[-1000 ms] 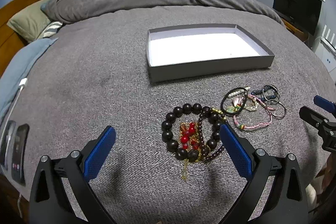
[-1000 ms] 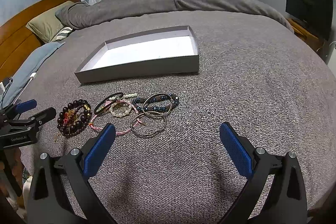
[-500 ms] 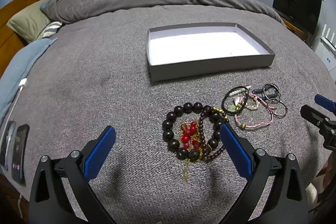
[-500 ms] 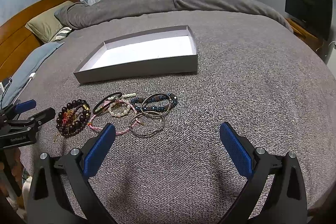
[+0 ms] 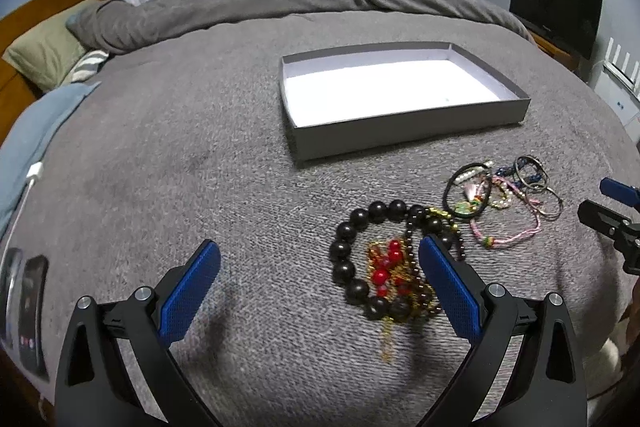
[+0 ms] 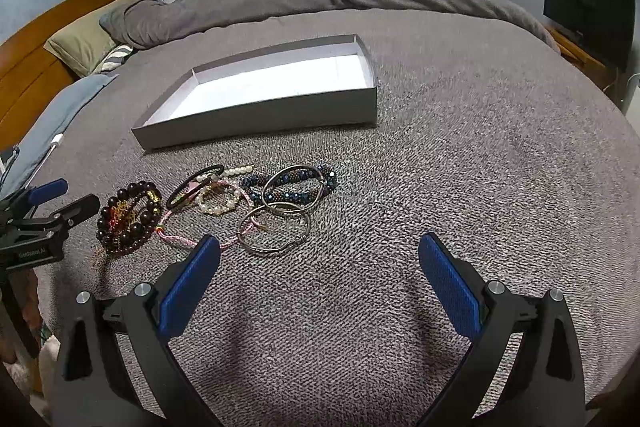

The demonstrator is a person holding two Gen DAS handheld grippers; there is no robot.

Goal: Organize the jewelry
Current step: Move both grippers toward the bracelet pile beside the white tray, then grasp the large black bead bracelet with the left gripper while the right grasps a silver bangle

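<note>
A grey box [image 5: 404, 131] with a white floor sits open on the grey blanket [image 5: 180, 147]. All the jewelry lies on the blanket just in front of the box, none inside it. Nearest the box's left front corner is a bracelet of big dark beads [image 5: 362, 255] with red beads [image 5: 386, 265] and a gold chain [image 5: 387, 343] heaped in its ring. Beside it, toward the box's right end, a black band [image 6: 195, 185], pearl bracelet [image 6: 218, 205], pink cord [image 6: 180, 239], blue bead bracelet [image 6: 296, 187] and metal bangles [image 6: 276, 227] overlap in a loose pile.

The left gripper [image 5: 320, 287] hangs over the blanket in front of the box, jaws spread wide and holding nothing; its right finger [image 5: 448, 287] overlaps the dark beads in view. The right gripper [image 6: 320, 287] is likewise wide open and empty, with the bangles just past its left finger [image 6: 188, 287]. Two phones [image 5: 24, 311] lie far left of the box.
</note>
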